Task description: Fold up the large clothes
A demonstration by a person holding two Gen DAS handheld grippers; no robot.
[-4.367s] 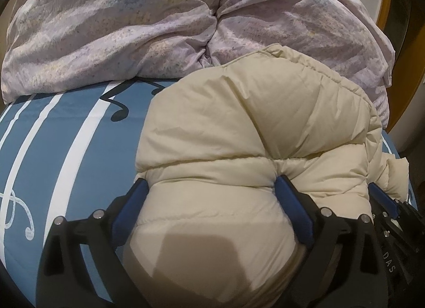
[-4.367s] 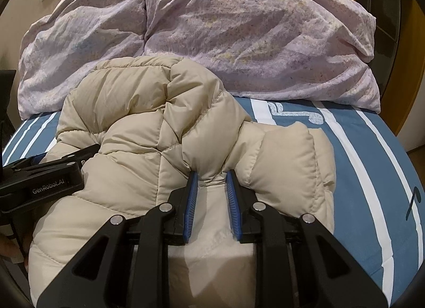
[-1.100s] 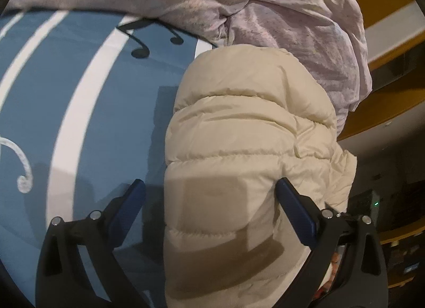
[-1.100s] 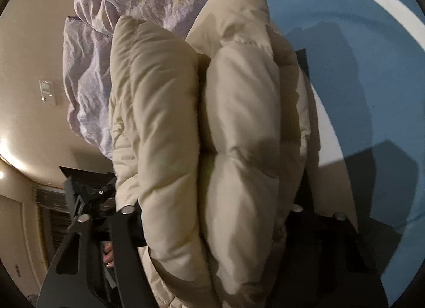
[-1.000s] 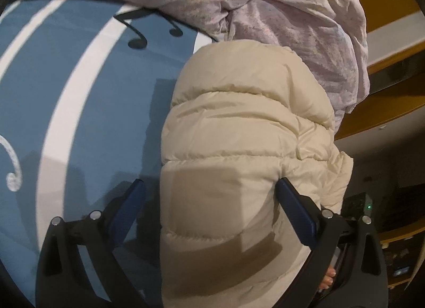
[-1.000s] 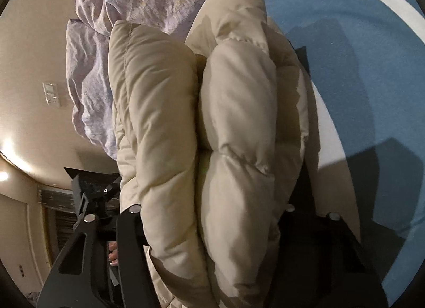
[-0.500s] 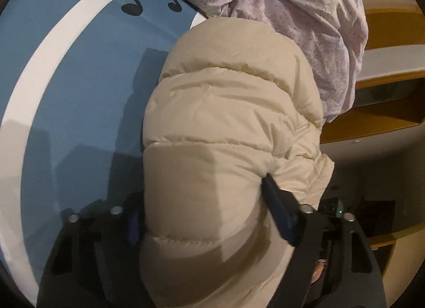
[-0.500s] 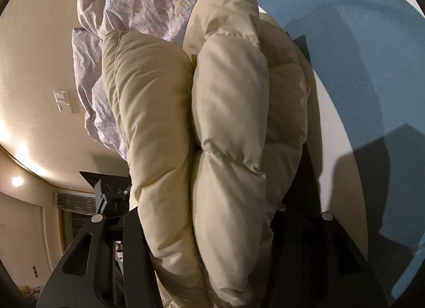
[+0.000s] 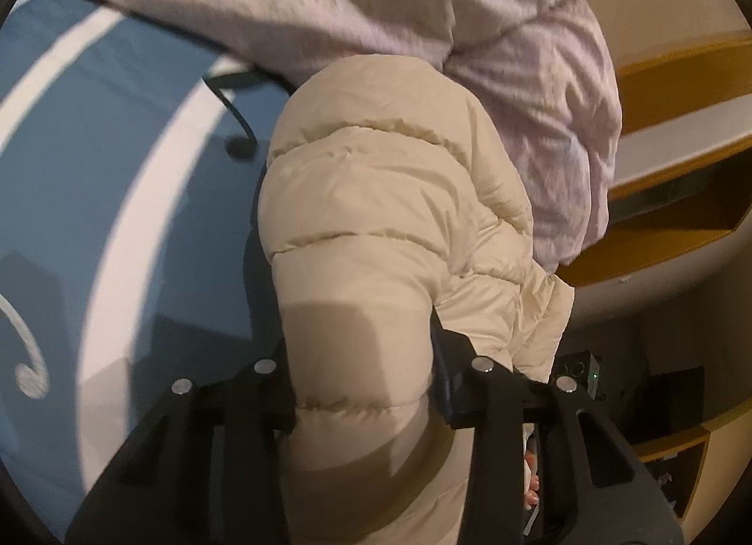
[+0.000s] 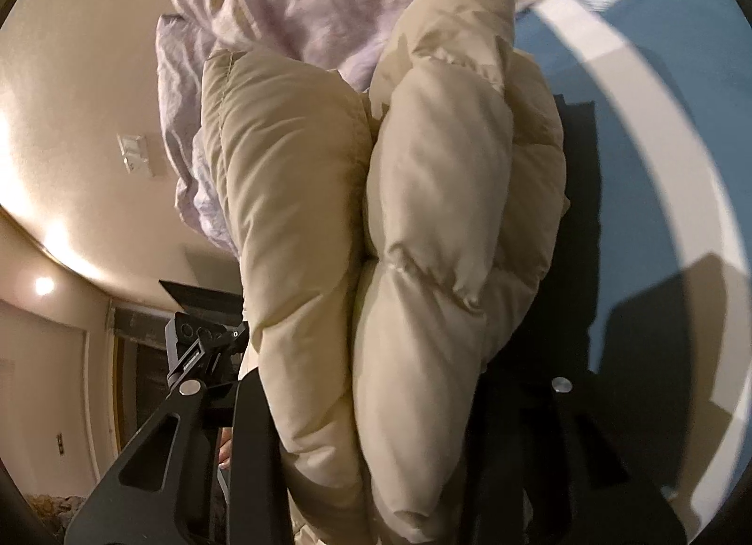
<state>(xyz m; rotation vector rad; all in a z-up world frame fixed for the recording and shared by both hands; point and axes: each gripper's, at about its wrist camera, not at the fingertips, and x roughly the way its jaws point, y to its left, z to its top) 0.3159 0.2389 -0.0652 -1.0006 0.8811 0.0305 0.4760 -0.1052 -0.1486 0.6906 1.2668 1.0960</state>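
Squeezing the folded cream puffer jacket [image 9: 390,225] from both sides, the left gripper [image 9: 362,380] and right gripper [image 10: 376,404] are each clamped on its bulk, apparently to keep the folds together above the blue bedsheet [image 9: 94,159], near the lilac duvet [image 9: 376,4].

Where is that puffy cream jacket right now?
The cream puffer jacket is bundled between both grippers, above the blue bedspread, just in front of the lilac duvet.
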